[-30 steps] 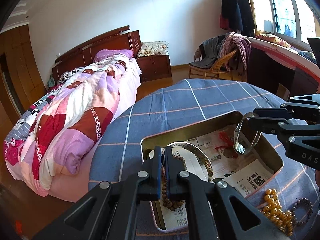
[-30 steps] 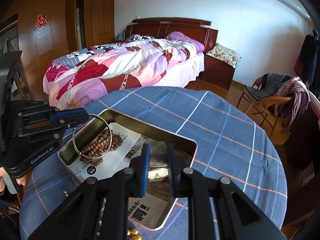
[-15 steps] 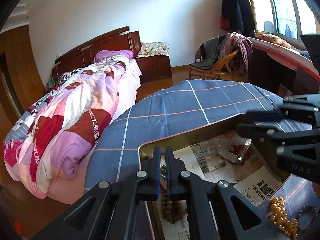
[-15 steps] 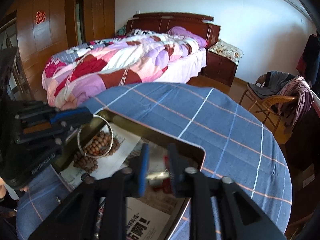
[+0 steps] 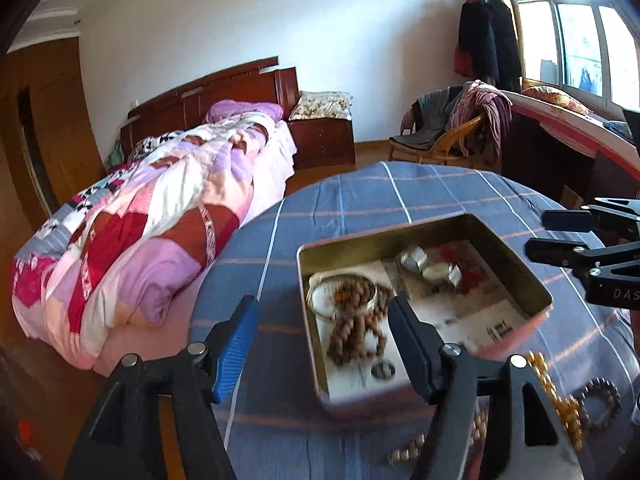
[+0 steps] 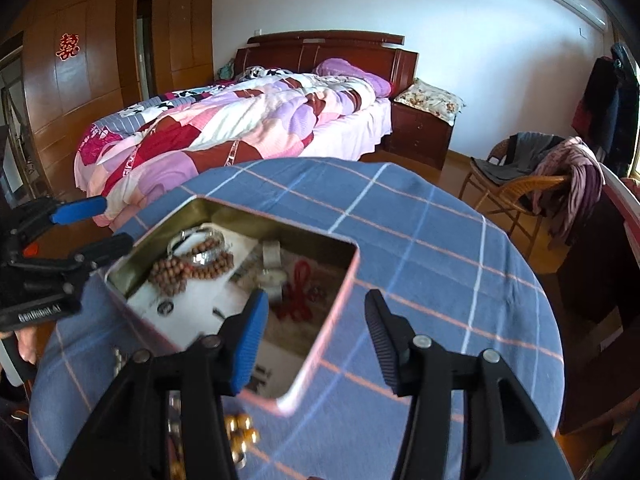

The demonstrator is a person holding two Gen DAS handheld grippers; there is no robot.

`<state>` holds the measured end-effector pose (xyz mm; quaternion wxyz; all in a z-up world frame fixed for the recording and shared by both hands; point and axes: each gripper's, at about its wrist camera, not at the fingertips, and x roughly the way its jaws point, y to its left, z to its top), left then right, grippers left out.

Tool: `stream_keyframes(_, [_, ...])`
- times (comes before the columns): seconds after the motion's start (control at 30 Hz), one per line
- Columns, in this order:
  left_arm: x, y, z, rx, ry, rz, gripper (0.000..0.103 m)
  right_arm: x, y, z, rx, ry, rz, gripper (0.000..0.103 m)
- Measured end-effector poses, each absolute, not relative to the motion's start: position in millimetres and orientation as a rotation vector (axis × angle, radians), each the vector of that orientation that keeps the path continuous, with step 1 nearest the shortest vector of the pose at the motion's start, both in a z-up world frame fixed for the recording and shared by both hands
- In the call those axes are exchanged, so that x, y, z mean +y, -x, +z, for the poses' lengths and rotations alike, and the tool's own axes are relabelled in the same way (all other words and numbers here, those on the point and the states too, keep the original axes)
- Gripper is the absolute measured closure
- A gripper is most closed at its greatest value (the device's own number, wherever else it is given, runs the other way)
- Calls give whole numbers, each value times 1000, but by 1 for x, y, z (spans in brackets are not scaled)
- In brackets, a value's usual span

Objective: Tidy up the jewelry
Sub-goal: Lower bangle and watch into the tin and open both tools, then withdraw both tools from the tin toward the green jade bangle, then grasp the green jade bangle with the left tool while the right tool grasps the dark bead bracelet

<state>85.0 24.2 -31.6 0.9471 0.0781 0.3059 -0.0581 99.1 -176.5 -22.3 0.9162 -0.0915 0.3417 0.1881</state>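
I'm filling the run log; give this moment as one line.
left gripper: jaws just opened, empty | right gripper: jaws just opened, empty | silver bangle, silver cuff: in tin

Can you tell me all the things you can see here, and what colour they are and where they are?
tin box: one, gold inside, on the table.
silver bangle: one, in the box on the brown beads.
brown bead string: one, in the box.
red knot: one, in the box.
yellow beads: one string, on the cloth beside the box.
dark bead bracelet: one, beside the yellow beads.
tablecloth: one, blue checked, over the round table.
bed: one, patchwork quilt, behind the table.
chair: one, wicker, with clothes on it.
left gripper: black, blue pad, fingers open, empty.
right gripper: same, open, empty.
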Motion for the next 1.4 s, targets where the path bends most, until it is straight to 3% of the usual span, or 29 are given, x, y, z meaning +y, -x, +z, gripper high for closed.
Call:
stream_keyframes(0.57, [-15, -2, -45, 741, -213, -206, 36, -212, -14, -62, 773, 195, 347, 48])
stream_keyframes(0.97, [-43, 16, -61, 795, -256, -270, 37, -210, 2, -71, 826, 244, 376, 49])
stream_keyframes(1.03, [-44, 16, -63, 804, -257, -277, 45, -211, 4, -76, 837, 254, 372, 51])
stream_keyframes(1.23, [-45, 10, -77, 831, -245, -303, 55, -213, 4, -83, 832, 255, 366, 54])
stream_keyframes(1.3, [-47, 6, -86, 855, -260, -311, 71, -213, 4, -85, 826, 247, 364, 58])
stream_keyframes(1.4, [-46, 4, -88, 848, -243, -324, 85, -215, 4, -86, 815, 237, 366, 74])
